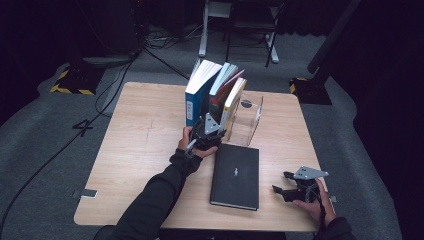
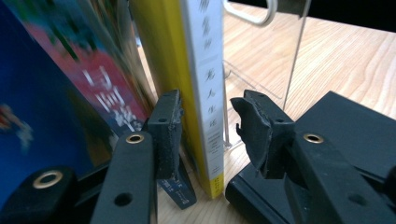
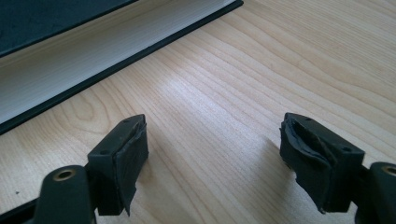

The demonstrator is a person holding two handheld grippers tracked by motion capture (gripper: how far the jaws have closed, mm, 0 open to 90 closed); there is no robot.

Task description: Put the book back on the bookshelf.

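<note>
While the left gripper straddles the yellow-and-white paperback's spine, jaws apart and unclamped, the right gripper waits open; shelving the black hardback remains.

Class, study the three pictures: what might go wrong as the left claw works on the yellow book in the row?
1. The left claw straddles the yellow book, but one pad stands clear; it may slip.
2. The row of books leans; pulling one could topple the others.
3. The clear bookend stands right beside it and could be knocked.
</note>
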